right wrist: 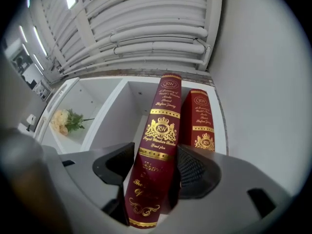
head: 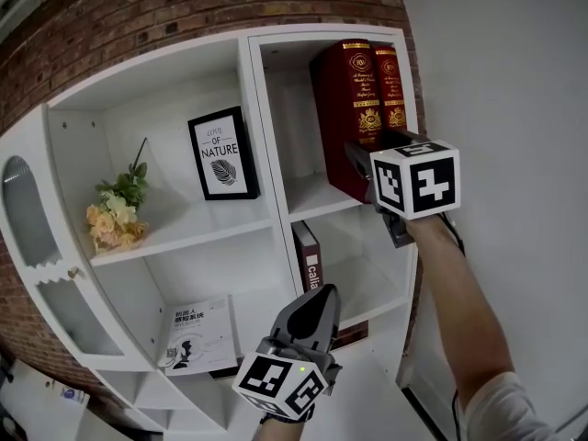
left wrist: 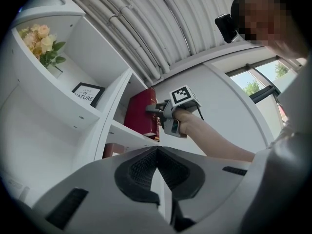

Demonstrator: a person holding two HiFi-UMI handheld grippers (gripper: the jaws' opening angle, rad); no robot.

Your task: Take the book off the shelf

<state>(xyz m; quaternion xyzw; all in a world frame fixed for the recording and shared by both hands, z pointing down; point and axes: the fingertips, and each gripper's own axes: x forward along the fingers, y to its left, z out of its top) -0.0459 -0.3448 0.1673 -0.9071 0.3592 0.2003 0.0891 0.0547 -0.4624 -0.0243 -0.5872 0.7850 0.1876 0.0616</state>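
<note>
Lowest in the head view, the left claw (head: 322,295) sat closed and empty. At upper right on the shelf (head: 263,127), the right claw (head: 357,160) straddled the book (head: 345,99), wide, seemingly not yet pinching. Stiff, thick, likely heavy, glossy: grip low across the covers. Spine read "RW"; a frame (head: 223,154) read "OF NATURE".

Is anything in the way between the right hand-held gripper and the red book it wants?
Nothing visible. The red book stands between the jaws of the right hand-held gripper. A second red book stands beside it, on its right, not in front.
</note>
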